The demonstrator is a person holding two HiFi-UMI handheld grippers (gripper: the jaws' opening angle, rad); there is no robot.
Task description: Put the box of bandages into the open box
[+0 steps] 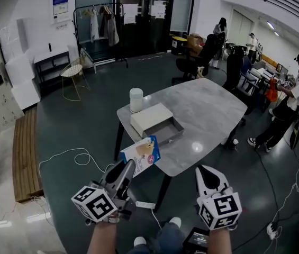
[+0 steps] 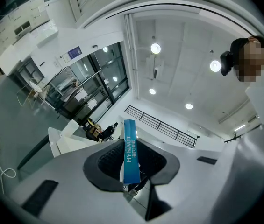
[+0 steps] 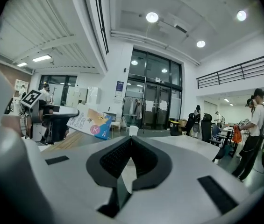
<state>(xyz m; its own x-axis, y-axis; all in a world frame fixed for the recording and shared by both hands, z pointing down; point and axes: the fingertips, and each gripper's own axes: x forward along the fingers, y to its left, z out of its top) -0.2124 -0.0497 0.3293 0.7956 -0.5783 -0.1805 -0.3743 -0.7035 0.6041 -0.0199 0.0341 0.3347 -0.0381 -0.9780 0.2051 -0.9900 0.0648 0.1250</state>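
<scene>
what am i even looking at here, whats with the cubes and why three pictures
No robot here: a person holds a two-jaw gripper in each hand, and the marker cubes are part of those. The head view looks down from the person's head; the other two come from cameras riding on each gripper. The left gripper is clamped on the blue box of bandages. The right gripper is shut and empty. Ahead, the grey table carries an open box and a white container.

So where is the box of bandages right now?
In the head view the box of bandages is pinched in the left hand-held gripper, lower left of centre, at the grey table's near edge, just in front of the open box.
</scene>
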